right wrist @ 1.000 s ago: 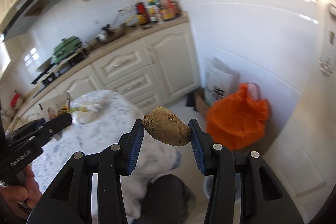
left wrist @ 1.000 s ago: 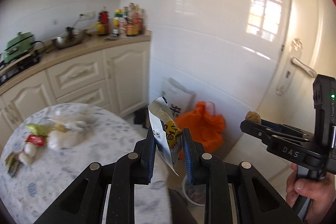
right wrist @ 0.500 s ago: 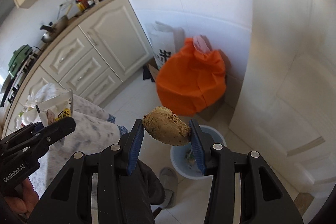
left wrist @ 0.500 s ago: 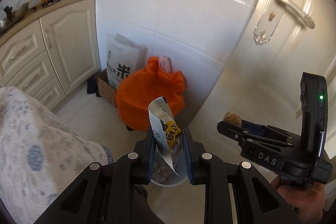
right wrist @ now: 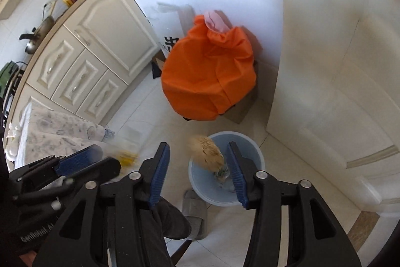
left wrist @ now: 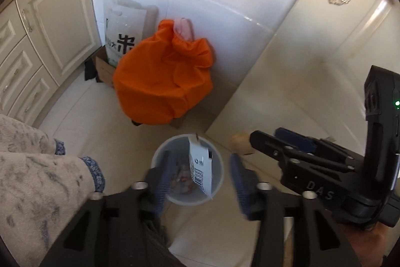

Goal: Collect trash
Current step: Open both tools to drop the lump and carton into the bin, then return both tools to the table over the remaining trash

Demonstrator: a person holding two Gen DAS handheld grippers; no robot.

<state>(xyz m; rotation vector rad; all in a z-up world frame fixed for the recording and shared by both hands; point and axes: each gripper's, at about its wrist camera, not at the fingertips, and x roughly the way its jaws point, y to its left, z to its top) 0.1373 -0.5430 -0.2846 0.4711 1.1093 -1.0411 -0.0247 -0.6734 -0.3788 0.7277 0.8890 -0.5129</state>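
Both grippers were spread wide with nothing between the pads. The left gripper had its blue fingers well apart, and the white snack wrapper with a barcode sat loose in the gap, touching neither pad, right over the mouth of the pale blue round plastic bin just ahead of and below the tips. Same deal on the right gripper: pads wide apart, and the blurry brown lumpy chunk hung free between them, closer to the right-hand pad, above that bin's rim. You could see bits of trash already in the bottom of the bin. A grey slipper was just beneath the right tool. Farther ahead of both was a big orange fabric bag on the floor, with a white printed plastic sack behind it, beside the cream kitchen cabinets.
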